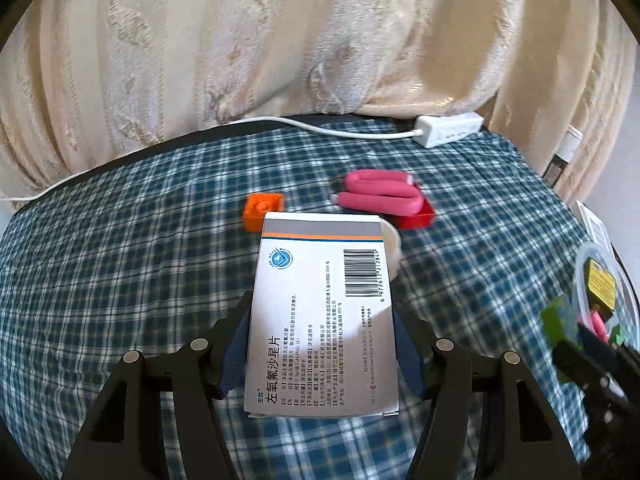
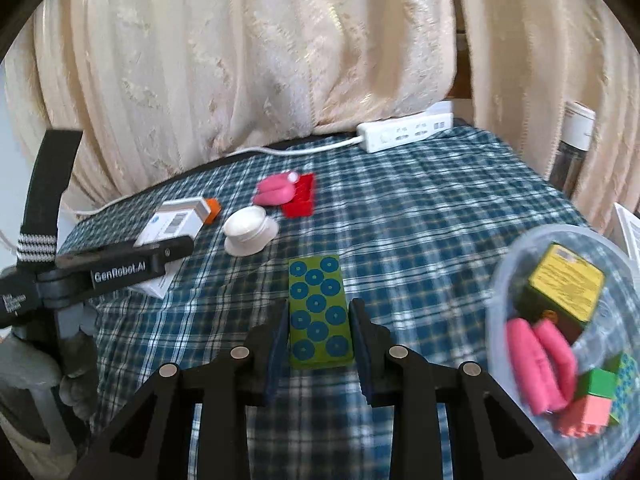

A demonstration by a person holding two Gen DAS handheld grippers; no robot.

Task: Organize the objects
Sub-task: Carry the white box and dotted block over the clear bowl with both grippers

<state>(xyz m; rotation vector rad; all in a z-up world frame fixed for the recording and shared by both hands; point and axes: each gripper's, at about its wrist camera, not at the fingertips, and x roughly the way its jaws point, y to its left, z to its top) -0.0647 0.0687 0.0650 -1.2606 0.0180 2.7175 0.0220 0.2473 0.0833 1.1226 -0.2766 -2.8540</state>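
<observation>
Left gripper (image 1: 322, 344): blue-padded fingers (image 1: 236, 356) about half spread, pressed against both long sides of a white medicine box (image 1: 320, 320) with Chinese print and a barcode; box held clear above the checked cloth (image 1: 120, 260), its far end pointing toward the curtain (image 1: 240, 40). Right gripper (image 2: 320, 332): fingers drawn in close, clamped on the sides of a green block (image 2: 320, 312) dotted with blue circles, also lifted off the cloth. In the right wrist view the left gripper shows at the left edge, side on, with the white box in its jaws. Just beyond the white box on the cloth: an orange brick (image 1: 262, 210), partly hidden by the box's far edge, and a white round jar (image 2: 250, 232), its rim peeking out at the box's right corner in the left view. Farther back, a pink foam roll (image 1: 380, 196) lies touching a red tray (image 1: 418, 216), resting partly on it. To the right, near the table edge, a clear plastic tub (image 2: 516, 264) holds a yellow-labelled dark box (image 2: 564, 284), more pink rolls (image 2: 536, 364), a salmon brick (image 2: 588, 416) and a green cube (image 2: 598, 384). At the back of the table, against the cream curtain, a white power strip (image 2: 404, 132) with its cord (image 1: 280, 122) trailing left along the cloth's edge. Some motion blur on the tub contents.
</observation>
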